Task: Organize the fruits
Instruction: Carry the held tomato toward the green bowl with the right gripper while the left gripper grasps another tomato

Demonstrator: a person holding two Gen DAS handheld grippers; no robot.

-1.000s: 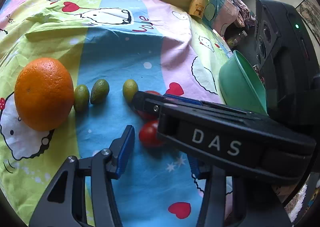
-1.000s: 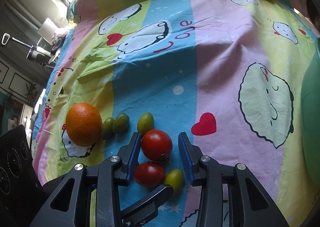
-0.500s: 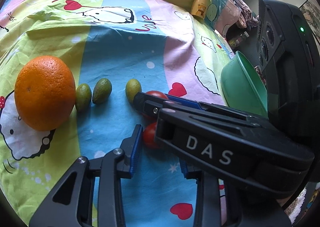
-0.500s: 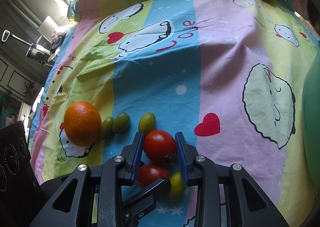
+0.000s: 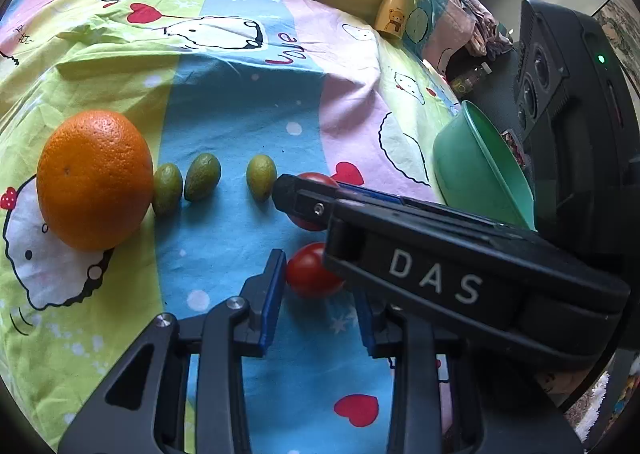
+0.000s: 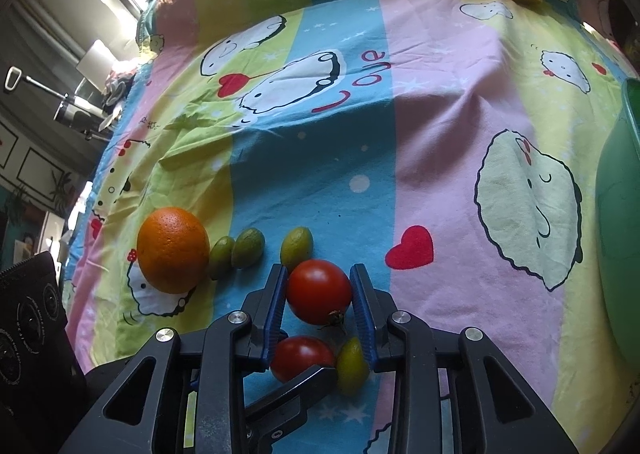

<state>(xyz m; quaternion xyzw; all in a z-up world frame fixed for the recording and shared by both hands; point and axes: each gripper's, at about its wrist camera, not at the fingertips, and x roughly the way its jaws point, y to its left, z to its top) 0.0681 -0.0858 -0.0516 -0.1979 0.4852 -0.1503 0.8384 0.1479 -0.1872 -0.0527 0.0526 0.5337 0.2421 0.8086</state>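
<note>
Two red tomatoes lie on the patterned bedsheet. In the right wrist view my right gripper (image 6: 319, 278) is shut on the far tomato (image 6: 318, 290), a blue pad pressed on each side. Below it lies the near tomato (image 6: 300, 356), with one finger of my left gripper (image 6: 296, 386) across it and a small yellow-green fruit (image 6: 352, 366) touching it. In the left wrist view my left gripper (image 5: 316, 282) is shut on the near tomato (image 5: 312, 270); its right pad is hidden behind my right gripper (image 5: 320, 194). An orange (image 5: 94, 180) and three small green fruits (image 5: 202, 182) sit in a row at the left.
A green bowl (image 5: 480, 174) stands at the sheet's right edge, also the green bowl (image 6: 620, 214) at the right wrist view's right border. A yellow bear bottle (image 5: 394, 18) stands at the back. A black box with round lenses (image 5: 580, 114) rises at the right.
Both grippers' jaws have narrowed: the right pads have come in against the far tomato, the left pads against the near one. Neither hand has shifted, and the fruits lie as before.
</note>
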